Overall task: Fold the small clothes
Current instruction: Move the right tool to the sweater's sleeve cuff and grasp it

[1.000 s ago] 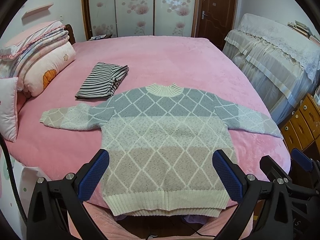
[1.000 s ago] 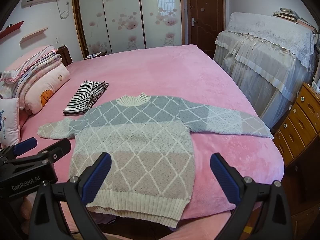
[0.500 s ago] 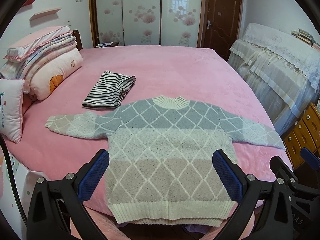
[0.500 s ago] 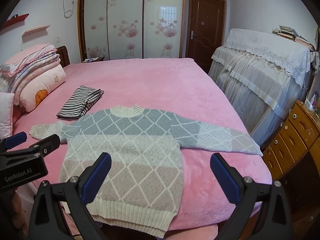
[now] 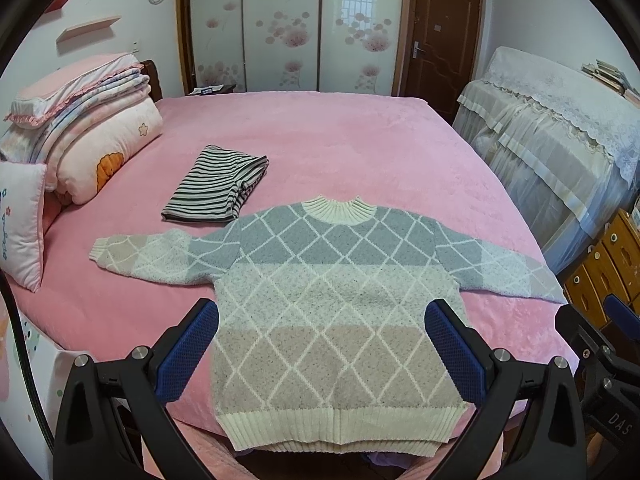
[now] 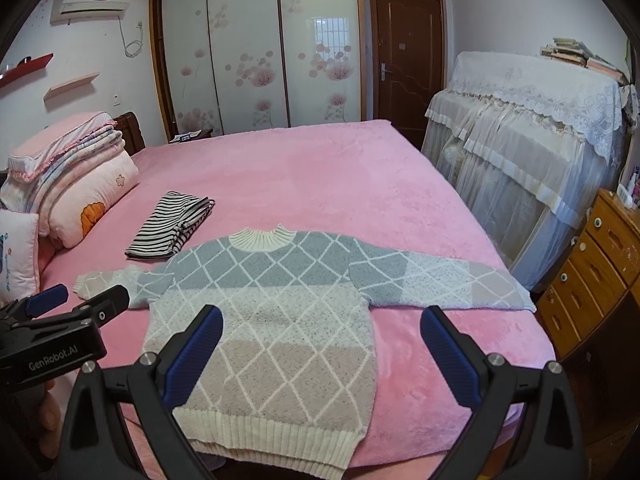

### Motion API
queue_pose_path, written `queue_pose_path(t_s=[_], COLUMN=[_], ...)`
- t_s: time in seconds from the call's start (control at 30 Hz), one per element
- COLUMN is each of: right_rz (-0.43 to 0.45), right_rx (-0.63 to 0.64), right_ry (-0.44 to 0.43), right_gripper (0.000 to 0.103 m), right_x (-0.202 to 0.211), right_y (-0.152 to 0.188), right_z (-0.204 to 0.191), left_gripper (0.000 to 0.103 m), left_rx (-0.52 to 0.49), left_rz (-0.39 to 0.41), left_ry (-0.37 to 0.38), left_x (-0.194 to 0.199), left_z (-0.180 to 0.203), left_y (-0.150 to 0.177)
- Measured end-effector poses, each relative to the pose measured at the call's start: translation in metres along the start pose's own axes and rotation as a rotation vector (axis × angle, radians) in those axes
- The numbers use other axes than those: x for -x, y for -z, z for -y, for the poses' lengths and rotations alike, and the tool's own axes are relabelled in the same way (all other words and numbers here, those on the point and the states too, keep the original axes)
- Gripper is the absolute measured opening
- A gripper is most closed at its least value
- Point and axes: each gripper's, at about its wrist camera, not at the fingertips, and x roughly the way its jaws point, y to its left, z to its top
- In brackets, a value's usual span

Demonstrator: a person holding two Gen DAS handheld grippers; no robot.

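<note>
Presently, the sweater is lying flat, sleeves spread, at the near edge of the bed, ready for folding. Left gripper and right gripper are hovering wide, holding nothing. A striped garment, seemingly folded, is lying just beyond.

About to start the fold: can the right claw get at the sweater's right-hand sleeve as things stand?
Probably yes. The right claw is open and empty, and the sleeve lies flat on the pink bed with nothing between them.
</note>
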Motion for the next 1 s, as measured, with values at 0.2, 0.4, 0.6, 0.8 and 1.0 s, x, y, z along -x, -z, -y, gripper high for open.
queue_pose_path(t_s=[0.2,0.4,0.6,0.8,1.0], right_rz=[0.015,0.060,0.138,0.141,0.125], right_rx=[0.040,0.051,0.026,0.015,0.006], right_ry=[0.051,0.086,0.092,0.080,0.087], right_gripper=[0.100,0.100,0.100,0.100,0.100], right_x=[0.003,0.009,0.020,0.018,0.008], right_y=[-0.007,-0.011,-0.021,-0.030,-0.030], right_z=[0.005,0.016,0.034,0.051,0.068], left_gripper=[0.102,0.102,0.102,0.102,0.102], left_rx=[-0.030,-0.045,-0.075,-0.092,-0.123], left_rz=[-0.007,-0.010,0.012,0.027,0.046], left_ry=[0.012,0.041,0.025,0.047,0.063], left_x=[0.001,-0.001,-0.005,-0.010,-0.015], left_z=[0.008,0.020,0.035,0.054,0.078], left_y=[-0.009,-0.018,-0.026,-0.035,-0.047])
